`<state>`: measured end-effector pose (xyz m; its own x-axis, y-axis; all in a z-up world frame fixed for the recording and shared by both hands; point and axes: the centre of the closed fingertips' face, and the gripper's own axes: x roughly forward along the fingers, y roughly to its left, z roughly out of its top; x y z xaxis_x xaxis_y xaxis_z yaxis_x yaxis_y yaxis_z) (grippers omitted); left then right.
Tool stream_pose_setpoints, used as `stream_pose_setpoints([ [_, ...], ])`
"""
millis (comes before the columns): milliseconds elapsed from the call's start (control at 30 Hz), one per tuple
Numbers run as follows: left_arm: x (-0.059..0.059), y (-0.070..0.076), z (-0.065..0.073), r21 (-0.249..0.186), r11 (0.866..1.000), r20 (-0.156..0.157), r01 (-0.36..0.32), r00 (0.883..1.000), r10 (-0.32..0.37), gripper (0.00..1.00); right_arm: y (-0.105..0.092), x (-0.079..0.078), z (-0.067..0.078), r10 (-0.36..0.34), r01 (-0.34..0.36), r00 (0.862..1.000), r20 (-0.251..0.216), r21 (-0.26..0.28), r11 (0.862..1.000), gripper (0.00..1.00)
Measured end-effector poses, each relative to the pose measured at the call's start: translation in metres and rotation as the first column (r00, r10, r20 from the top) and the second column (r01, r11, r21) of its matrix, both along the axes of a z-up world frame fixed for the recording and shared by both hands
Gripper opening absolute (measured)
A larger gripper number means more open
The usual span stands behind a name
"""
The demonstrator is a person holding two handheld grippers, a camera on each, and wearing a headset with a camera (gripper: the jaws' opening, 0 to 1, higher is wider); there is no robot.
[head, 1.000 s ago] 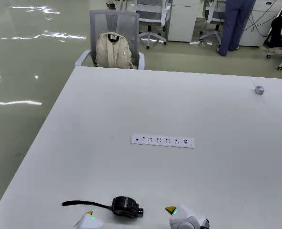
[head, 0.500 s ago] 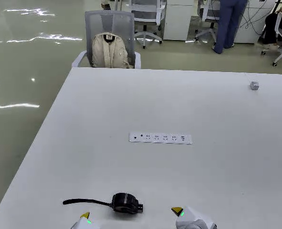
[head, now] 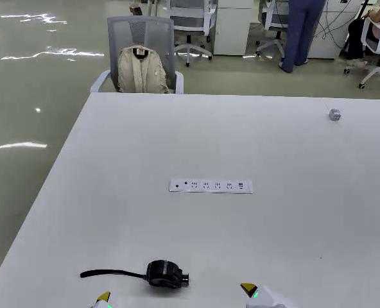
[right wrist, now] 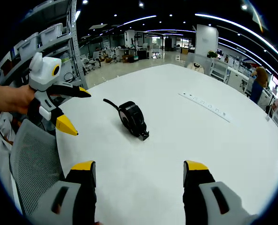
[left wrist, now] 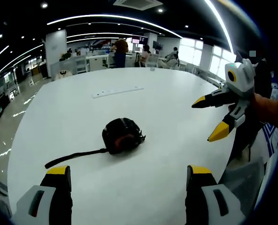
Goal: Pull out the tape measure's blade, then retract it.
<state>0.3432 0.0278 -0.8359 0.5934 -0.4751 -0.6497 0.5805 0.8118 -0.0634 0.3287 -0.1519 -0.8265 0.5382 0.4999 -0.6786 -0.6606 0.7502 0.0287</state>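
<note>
On white counter [head: 241, 141]: black round tape measure [head: 165, 274]; left tongs [left wrist: 128, 171], right tongs [right wrist: 140, 166] apart, empty; it may skid if nudged.

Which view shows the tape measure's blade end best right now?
The right gripper view: the tape measure lies unobstructed, blade end pointing toward that camera. The left gripper view shows it side-on, strap trailing left; the head view shows it small, low in frame.

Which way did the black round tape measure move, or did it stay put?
No, it stayed. The black round tape measure sits just as far below the white flat power strip as before; only the camera shifted.
</note>
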Motion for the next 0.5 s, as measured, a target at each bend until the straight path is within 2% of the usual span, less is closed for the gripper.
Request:
stream_pose_setpoints([
  [133,-0.006,0.006,-0.002,-0.005,1.0,-0.021,-0.004,1.0,0.004,1.0,-0.005,-0.004,0.001,-0.013,0.013,1.0,-0.004,-0.004,1.0,0.8],
  [500,-0.02,0.017,0.005,-0.016,1.0,-0.028,-0.014,1.0,0.014,1.0,-0.012,-0.016,0.01,-0.042,0.042,0.999,-0.009,0.005,0.999,0.85],
])
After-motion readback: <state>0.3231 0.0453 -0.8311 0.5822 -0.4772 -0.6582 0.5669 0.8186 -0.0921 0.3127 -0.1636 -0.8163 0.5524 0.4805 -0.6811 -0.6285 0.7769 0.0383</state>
